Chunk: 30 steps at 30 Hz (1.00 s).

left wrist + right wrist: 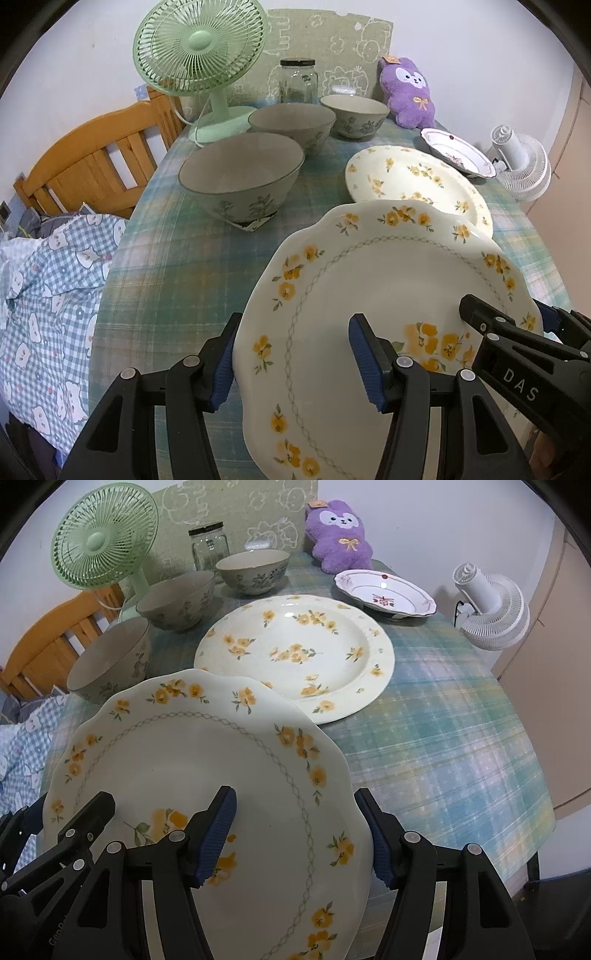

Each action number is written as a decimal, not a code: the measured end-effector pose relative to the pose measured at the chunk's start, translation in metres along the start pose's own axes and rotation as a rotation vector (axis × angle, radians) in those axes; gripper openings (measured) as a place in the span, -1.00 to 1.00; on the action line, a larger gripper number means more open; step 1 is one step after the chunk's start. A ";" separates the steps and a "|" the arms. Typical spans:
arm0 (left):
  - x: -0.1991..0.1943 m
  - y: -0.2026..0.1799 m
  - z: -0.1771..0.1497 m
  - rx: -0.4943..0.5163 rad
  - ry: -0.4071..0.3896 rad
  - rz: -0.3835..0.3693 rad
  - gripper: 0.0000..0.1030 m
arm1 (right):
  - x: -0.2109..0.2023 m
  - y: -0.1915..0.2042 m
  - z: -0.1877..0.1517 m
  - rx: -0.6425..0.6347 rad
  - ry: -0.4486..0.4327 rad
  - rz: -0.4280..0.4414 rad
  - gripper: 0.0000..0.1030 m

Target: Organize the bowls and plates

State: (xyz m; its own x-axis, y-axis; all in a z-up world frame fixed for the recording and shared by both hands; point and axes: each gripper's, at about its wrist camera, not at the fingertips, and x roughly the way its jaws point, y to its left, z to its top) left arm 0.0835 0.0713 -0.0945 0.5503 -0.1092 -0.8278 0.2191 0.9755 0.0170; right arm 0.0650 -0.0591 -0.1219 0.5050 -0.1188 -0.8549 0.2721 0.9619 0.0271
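Left tongs (293,360) nearest in left view: part open, straddling the scalloped plate (388,295) rim, one pad above, one beneath; plate looks carried, tilted, off the surface (177,266). "DAS" reads on the right tongs (506,332) at the opposite rim.

Right view: right tongs (303,836) part open, gripping the same rim likewise. Flowered deep plate (295,646) lies just beyond the scalloped plate; three bowls to its left. Advice: keep both hands level and synchronised, lower centred onto the deep plate.
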 end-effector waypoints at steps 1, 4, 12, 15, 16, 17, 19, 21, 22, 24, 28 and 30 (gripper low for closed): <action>-0.001 -0.003 0.001 -0.004 -0.004 0.008 0.11 | -0.001 -0.003 0.001 -0.007 -0.004 0.004 0.33; -0.004 -0.013 0.003 -0.021 -0.016 0.022 0.11 | -0.004 -0.012 0.005 -0.027 -0.019 0.015 0.33; -0.010 -0.048 0.005 -0.054 -0.024 0.052 0.11 | -0.007 -0.050 0.018 -0.065 -0.026 0.050 0.33; -0.013 -0.063 0.007 -0.072 -0.031 0.060 0.11 | -0.009 -0.065 0.023 -0.085 -0.032 0.056 0.33; -0.014 -0.070 0.008 -0.077 -0.034 0.062 0.11 | -0.010 -0.070 0.025 -0.089 -0.033 0.056 0.33; -0.014 -0.075 0.009 -0.080 -0.036 0.062 0.11 | -0.010 -0.076 0.027 -0.092 -0.035 0.058 0.33; -0.015 -0.087 0.011 -0.085 -0.040 0.063 0.11 | -0.010 -0.087 0.030 -0.097 -0.037 0.058 0.33; -0.014 -0.096 0.012 -0.090 -0.041 0.061 0.11 | -0.011 -0.097 0.033 -0.101 -0.037 0.057 0.33; -0.014 -0.103 0.012 -0.093 -0.040 0.062 0.11 | -0.011 -0.102 0.034 -0.105 -0.037 0.056 0.33; -0.013 -0.111 0.013 -0.100 -0.042 0.061 0.11 | -0.010 -0.112 0.036 -0.109 -0.037 0.056 0.33; -0.010 -0.131 0.015 -0.116 -0.042 0.060 0.11 | -0.008 -0.130 0.039 -0.119 -0.036 0.056 0.33; -0.009 -0.139 0.015 -0.121 -0.041 0.059 0.11 | -0.006 -0.140 0.040 -0.123 -0.034 0.055 0.33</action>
State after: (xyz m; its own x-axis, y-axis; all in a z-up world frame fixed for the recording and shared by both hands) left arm 0.0600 -0.0665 -0.0814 0.5926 -0.0562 -0.8035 0.0880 0.9961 -0.0048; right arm 0.0562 -0.2027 -0.0998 0.5449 -0.0710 -0.8355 0.1416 0.9899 0.0082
